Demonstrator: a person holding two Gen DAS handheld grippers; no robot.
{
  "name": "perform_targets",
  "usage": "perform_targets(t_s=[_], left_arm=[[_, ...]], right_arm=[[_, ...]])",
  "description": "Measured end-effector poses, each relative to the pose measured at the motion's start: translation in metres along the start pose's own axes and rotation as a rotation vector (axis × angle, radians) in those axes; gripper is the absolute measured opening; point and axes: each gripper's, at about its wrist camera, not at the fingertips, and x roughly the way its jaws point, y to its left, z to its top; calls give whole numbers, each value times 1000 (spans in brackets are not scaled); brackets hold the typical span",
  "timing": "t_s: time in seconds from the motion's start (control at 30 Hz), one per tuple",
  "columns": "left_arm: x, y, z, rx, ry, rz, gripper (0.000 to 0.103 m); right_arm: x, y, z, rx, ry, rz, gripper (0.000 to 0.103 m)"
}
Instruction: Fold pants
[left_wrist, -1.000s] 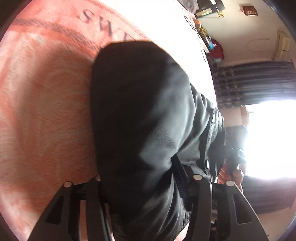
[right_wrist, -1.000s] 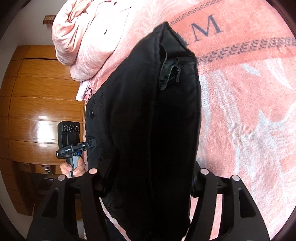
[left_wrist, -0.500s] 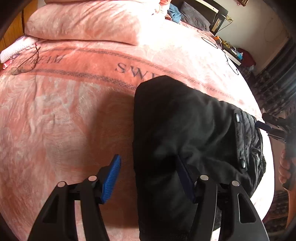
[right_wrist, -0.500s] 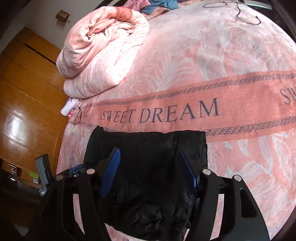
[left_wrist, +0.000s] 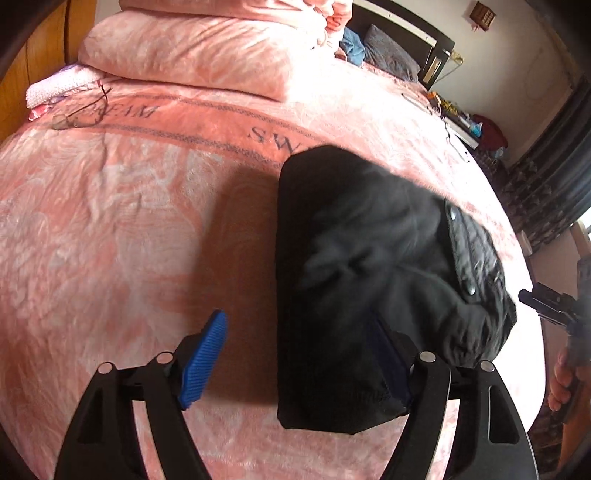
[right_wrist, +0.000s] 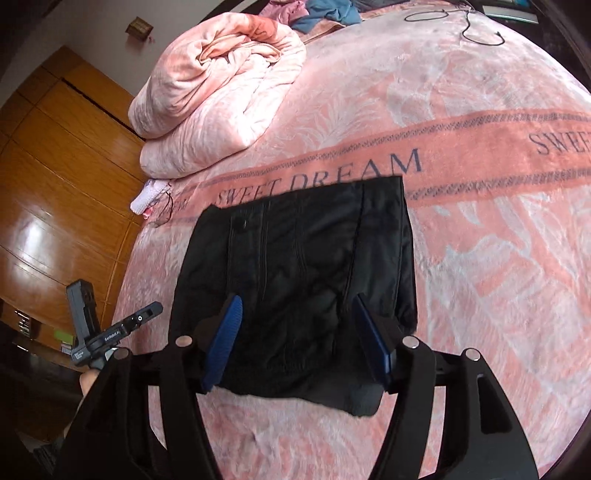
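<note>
The left gripper (left_wrist: 299, 354) is hanging over the near part of the pink "SWEET DREAM" blanket-covered bed (left_wrist: 110, 229) with its jaws spread wide; they have just been opening, and nothing is clamped: one blue ribbed pad (left_wrist: 205, 360) is standing clear over bare blanket, while the other is partly hidden behind the cloth's edge, so contact there cannot be judged. The right gripper (right_wrist: 301, 338) is likewise standing open, both blue pads (right_wrist: 223, 343) apart above the cloth with no fabric pinched between them. The black folded pants (right_wrist: 295, 273) are lying flat as a compact rectangle near the bed's near edge, their far edge covering the lower part of the lettered band. In the left wrist view the waistband with metal snaps (left_wrist: 471, 254) is facing the bed's right side. A rolled pink quilt (right_wrist: 218, 88) is sitting at the bed's far left corner. A cable (right_wrist: 469, 22) is lying on the far side.
</note>
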Motion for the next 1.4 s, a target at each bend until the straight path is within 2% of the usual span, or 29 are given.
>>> perform_targets(t_s=[0.17,0.3,0.37,0.43,0.5,0.57,0.7,0.8,0.97,1.13,1.3,1.4], left_arm=[[17,4,-7,-50,55,-26,81],[15,14,-7,-106,66,-59,81],[5,17,-10,-116,46,-59,79],[-10,19,-14,-119,10,-74,80],[-29,16,-20,-109,-19,-71,83],[-55,9,-29,-74,-64,-59,89],[-105,-12,-55,8,-127,-4,99],[-138,-23,-73,45,-149,32,99],[-183,-40,-106,71,-137,79,99],[-235,-62,-148,129,-187,116,99],[-280,-86,-190,168,-237,138,99],[-306,-96,-213,178,-270,129,99]], right_arm=[[35,-23,-11,73,62,-49,60],[23,-21,-13,97,40,-26,62],[7,-14,-18,101,12,-23,67],[-13,-6,-26,101,-32,-29,83],[-32,2,-36,115,-65,-64,90],[-49,14,-48,132,-72,-138,91],[-86,49,-81,110,-134,-234,96],[-111,76,-110,78,-183,-289,96],[-153,128,-162,-9,-278,-363,99],[-192,180,-215,-118,-338,-420,99],[-230,219,-262,-173,-413,-484,99],[-247,233,-282,-184,-426,-478,99]])
